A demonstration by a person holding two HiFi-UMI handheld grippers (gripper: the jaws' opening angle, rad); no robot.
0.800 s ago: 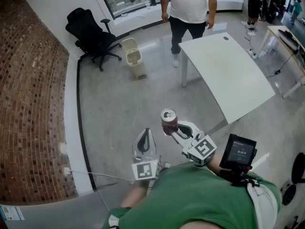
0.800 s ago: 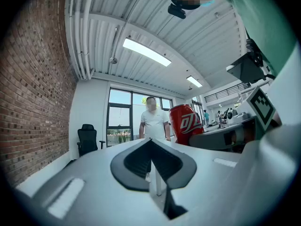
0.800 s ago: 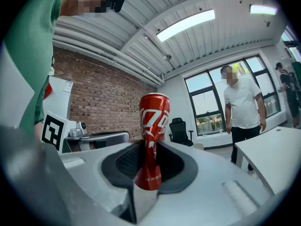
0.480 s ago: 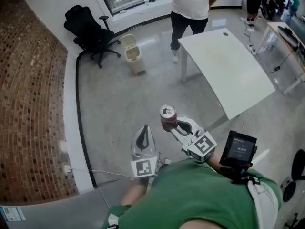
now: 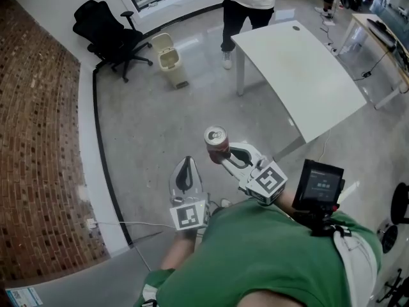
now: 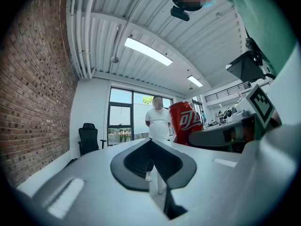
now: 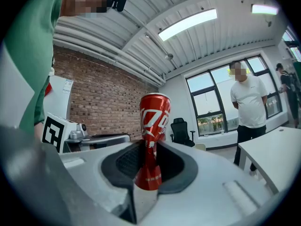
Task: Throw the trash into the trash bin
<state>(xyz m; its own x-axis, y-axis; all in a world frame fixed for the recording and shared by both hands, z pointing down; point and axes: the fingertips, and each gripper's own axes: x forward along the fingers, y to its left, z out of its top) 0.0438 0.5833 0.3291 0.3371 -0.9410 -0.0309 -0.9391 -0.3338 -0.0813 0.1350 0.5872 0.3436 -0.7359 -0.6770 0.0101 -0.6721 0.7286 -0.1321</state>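
Carrying a red can (image 5: 216, 143) upright in the right gripper (image 5: 221, 156), jaws clenched on its lower half, out in the air above the floor (image 5: 150, 123) in front of the body. Pinched in at the waist where the pads bite, so judged thin-walled, light and probably empty: easy to crush further, and slick on its painted sides. Best gripped low on the body, as here, squeezing no harder and tilting little in case of drips. Nothing in the left gripper (image 5: 186, 164): jaws pressed together at the tips, just beside the right one. Well apart from the trash bin (image 5: 167, 59), which stands on the floor near a black chair (image 5: 105, 34), off the far corner of the white table (image 5: 307, 82). Needs carrying across before letting go over the bin's mouth. Hard to tell from here how the bin's lid sits.
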